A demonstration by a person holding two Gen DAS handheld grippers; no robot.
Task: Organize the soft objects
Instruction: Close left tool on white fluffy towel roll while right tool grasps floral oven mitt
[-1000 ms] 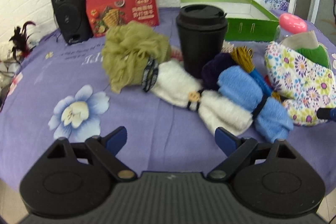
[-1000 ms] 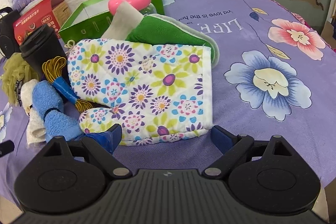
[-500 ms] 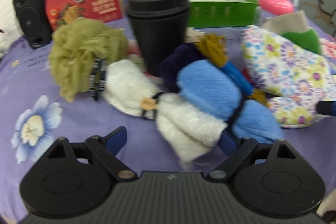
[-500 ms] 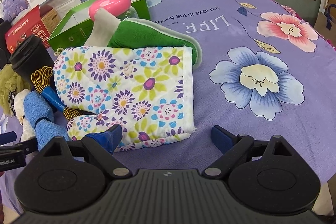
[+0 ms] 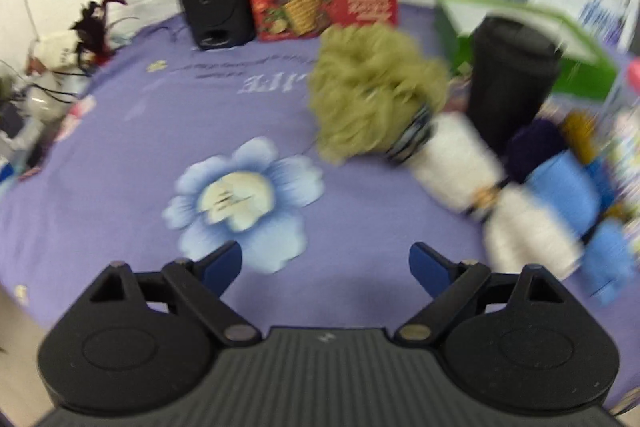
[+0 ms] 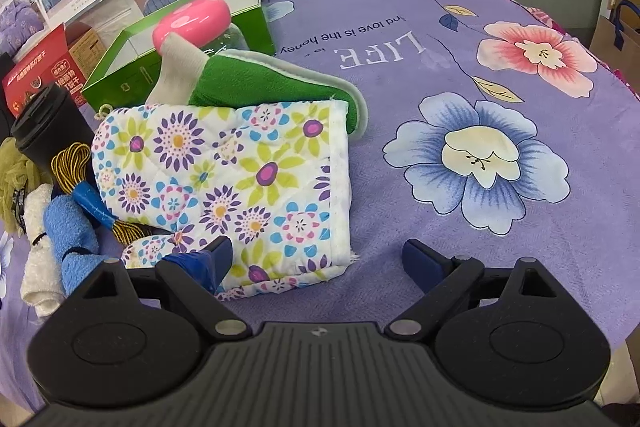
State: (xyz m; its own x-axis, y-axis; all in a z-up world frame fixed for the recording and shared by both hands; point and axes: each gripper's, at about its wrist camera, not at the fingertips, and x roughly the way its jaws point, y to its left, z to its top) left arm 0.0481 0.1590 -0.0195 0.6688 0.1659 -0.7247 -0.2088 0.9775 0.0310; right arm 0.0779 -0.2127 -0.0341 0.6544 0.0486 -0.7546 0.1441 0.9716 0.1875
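Your left gripper (image 5: pixel 325 261) has its jaws spread wide with nothing between them, above the purple cloth (image 5: pixel 160 131) near a printed blue flower, and the soft things lie to its right: an olive-green fluffy bundle (image 5: pixel 372 95), a white roll (image 5: pixel 460 163) and a blue roll (image 5: pixel 576 191), beside the black cup (image 5: pixel 512 83). Your right gripper (image 6: pixel 316 259) is also released and holds nothing. Its left finger (image 6: pixel 208 261) is over the lower edge of the floral oven mitt (image 6: pixel 224 179), and a green mitt (image 6: pixel 272 87) lies just behind it.
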